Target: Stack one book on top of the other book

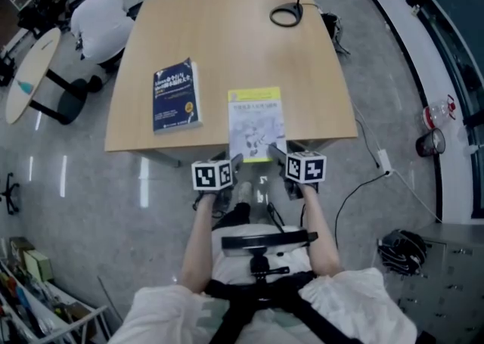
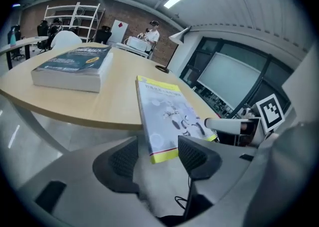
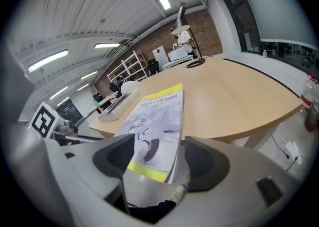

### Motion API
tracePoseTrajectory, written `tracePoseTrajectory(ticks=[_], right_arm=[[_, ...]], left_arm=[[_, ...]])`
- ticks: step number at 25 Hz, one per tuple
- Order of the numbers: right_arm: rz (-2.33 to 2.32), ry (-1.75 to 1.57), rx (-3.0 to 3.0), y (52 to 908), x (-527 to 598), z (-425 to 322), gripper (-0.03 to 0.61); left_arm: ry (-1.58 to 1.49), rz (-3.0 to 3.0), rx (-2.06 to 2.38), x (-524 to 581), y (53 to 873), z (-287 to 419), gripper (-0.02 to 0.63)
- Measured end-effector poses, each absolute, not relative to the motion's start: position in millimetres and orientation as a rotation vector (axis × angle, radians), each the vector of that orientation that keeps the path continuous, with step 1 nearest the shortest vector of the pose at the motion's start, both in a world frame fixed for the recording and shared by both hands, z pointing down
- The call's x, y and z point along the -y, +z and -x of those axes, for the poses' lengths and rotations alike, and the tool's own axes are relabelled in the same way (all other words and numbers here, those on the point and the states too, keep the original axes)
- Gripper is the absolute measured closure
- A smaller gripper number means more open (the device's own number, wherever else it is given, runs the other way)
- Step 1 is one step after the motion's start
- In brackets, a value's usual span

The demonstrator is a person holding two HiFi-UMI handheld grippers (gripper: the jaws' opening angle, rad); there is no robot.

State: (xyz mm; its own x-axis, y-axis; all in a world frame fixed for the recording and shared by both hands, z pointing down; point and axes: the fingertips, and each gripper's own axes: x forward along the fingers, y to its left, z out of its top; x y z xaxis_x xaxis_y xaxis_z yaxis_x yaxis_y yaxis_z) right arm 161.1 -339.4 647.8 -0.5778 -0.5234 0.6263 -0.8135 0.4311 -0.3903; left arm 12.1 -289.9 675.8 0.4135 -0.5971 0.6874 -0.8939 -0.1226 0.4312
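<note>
A yellow-and-white book (image 1: 256,123) lies flat at the near edge of the wooden table (image 1: 227,32), its near end jutting a little over the edge. To its left a thicker blue book (image 1: 175,95) lies flat, apart from it. My left gripper (image 1: 236,161) is at the yellow book's near left corner and my right gripper (image 1: 276,155) at its near right corner. In the left gripper view the jaws (image 2: 157,158) stand open around the book's corner (image 2: 167,113). In the right gripper view the jaws (image 3: 157,158) stand open around the book's near edge (image 3: 154,121); no pad presses on it.
A desk lamp's ring base (image 1: 287,13) sits at the table's far right. A white chair (image 1: 102,21) and a round side table (image 1: 30,70) stand to the left. Cables and a bottle (image 1: 437,114) lie on the floor to the right.
</note>
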Motion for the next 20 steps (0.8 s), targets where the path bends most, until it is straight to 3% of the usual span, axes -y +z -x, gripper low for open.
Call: tracePoseTrajectory(ticks=[16,20], right_arm=[[-1.008,1.289,2.233,684.5,335.4,-159.8,0.262],[-0.985,1.416,2.243,691.1,339.1,-156.8,0.239]], left_arm=[[0.293,-1.737,1.069,286.3,696.6,-18.9,0.377],[0.222,-1.684,1.021,287.3,704.0,-19.9,0.341]])
